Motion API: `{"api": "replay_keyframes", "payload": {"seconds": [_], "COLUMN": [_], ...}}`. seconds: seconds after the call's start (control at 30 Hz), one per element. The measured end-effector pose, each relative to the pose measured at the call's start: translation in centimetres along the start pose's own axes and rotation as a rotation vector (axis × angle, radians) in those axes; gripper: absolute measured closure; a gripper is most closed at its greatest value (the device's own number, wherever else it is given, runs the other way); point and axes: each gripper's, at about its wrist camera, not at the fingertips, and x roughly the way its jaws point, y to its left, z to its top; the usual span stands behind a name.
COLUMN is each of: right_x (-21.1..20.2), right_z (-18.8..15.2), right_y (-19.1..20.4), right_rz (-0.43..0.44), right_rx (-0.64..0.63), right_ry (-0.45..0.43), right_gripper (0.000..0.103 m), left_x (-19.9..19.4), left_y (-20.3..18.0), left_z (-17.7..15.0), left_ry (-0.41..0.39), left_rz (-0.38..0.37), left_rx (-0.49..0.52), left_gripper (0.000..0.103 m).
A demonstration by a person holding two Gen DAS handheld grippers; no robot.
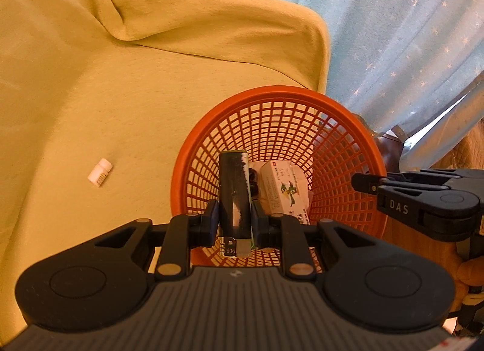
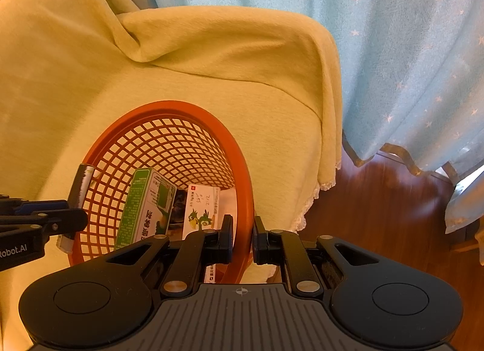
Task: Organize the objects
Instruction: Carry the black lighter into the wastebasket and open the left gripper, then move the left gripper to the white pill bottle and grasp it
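Over basket rim: left tongs clamp dark tube; right tongs apparently pinch rim.

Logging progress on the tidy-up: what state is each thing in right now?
Left claw: shut on the dark tube, above the basket.
Dark tube: held, not yet released.
Right claw: shut on the basket's rim.
Orange basket: tilted, on the yellow cover.
Medicine boxes: inside the basket.
White bottle: lying on its side on the cover, outside the basket.
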Motion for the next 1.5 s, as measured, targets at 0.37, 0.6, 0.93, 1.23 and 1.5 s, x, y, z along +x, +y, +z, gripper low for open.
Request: {"api": "replay_keyframes", "payload": {"seconds": [0.37, 0.6, 0.93, 1.23, 1.5], "right_x": [0.1, 0.1, 0.1, 0.1, 0.1], "right_z": [0.2, 0.2, 0.3, 0.4, 0.2], "right_y": [0.1, 0.2, 0.1, 0.0, -0.1], "right_rz": [0.004, 0.004, 0.002, 0.002, -0.017], "right_rx": [-0.001, -0.001, 0.0, 0.008, 0.018], "right_ry": [-0.001, 0.0, 0.0, -0.001, 0.018], "right_gripper": [0.095, 0.095, 0.095, 0.095, 0.095], "left_x": [0.6, 0.8, -0.7, -2.3, -0.3], "left_y": [-1.2, -1.2, 0.7, 7.7, 12.8], "left_z": [0.6, 0.8, 0.9, -0.9, -2.0], "left_ry": [0.01, 0.007, -0.054, -0.084, -0.058], "left_rz": [-0.017, -0.029, -0.028, 0.09, 0.143], "left_rx": [0.006, -0.007, -0.015, -0.028, 0.007], "left_gripper": [0.085, 0.083, 0.071, 0.071, 0.071]}}
